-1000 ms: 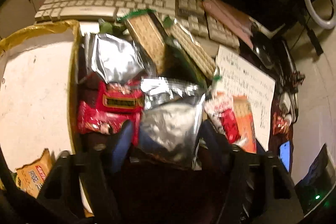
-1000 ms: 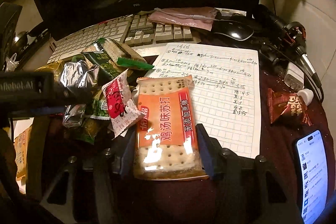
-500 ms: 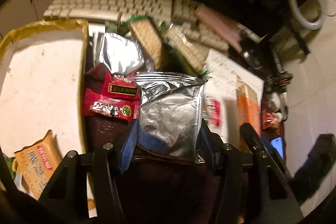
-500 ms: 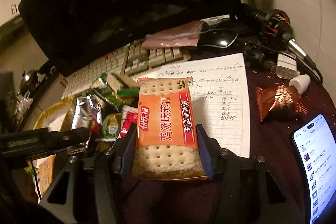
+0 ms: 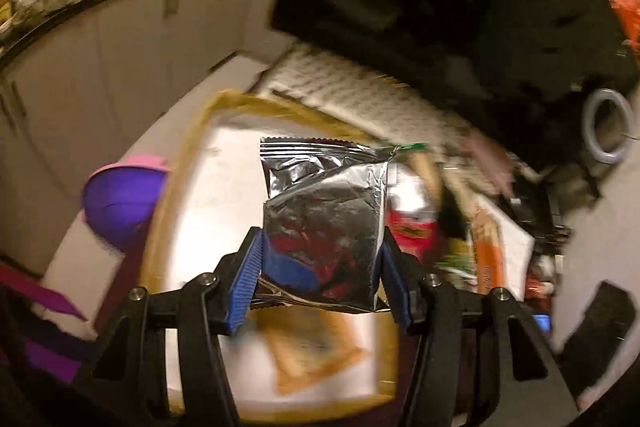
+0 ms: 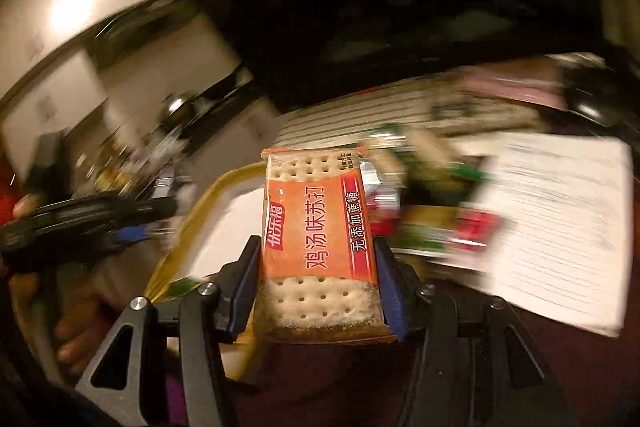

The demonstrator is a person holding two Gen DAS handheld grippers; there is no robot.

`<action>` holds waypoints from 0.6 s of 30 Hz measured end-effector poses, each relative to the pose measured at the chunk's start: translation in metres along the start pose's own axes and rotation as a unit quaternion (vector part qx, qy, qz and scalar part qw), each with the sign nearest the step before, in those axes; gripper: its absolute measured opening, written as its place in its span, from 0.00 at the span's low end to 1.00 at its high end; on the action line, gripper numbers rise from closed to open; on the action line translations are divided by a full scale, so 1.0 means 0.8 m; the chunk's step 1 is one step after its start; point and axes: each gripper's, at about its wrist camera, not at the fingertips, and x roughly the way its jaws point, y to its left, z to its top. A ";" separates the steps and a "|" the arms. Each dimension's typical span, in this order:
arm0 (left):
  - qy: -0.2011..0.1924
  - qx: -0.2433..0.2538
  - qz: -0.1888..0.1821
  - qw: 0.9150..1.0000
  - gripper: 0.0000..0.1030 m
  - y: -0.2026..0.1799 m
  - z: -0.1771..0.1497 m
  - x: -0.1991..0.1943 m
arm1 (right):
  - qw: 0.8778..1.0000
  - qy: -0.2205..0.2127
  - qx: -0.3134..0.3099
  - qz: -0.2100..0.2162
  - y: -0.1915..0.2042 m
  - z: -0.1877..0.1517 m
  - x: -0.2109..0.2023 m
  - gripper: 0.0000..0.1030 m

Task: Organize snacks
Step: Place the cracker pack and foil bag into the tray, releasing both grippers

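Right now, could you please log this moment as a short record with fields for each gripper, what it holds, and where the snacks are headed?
left gripper: shut on silver foil packet, held above the tray
right gripper: shut on orange soda cracker pack
tray: white, yellow-rimmed, one orange snack packet lying in it
snack pile: right of the tray, blurred
nearby: keyboard, handwritten sheet, purple bowl

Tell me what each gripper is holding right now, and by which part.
Left gripper: silver foil snack packet, pinched across its lower side edges. Right gripper: orange soda cracker pack, clamped across its lower long sides.
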 end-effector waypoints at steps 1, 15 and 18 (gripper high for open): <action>0.006 -0.001 0.004 1.000 0.56 0.005 0.001 0.006 | 1.000 0.011 -0.013 0.009 0.014 0.003 0.014 0.52; 0.081 -0.003 0.036 0.996 0.56 0.051 0.004 0.072 | 0.985 0.136 -0.104 -0.021 0.095 0.012 0.175 0.52; 0.086 -0.013 0.030 0.996 0.56 0.054 0.005 0.076 | 0.985 0.137 -0.099 -0.019 0.091 0.007 0.172 0.51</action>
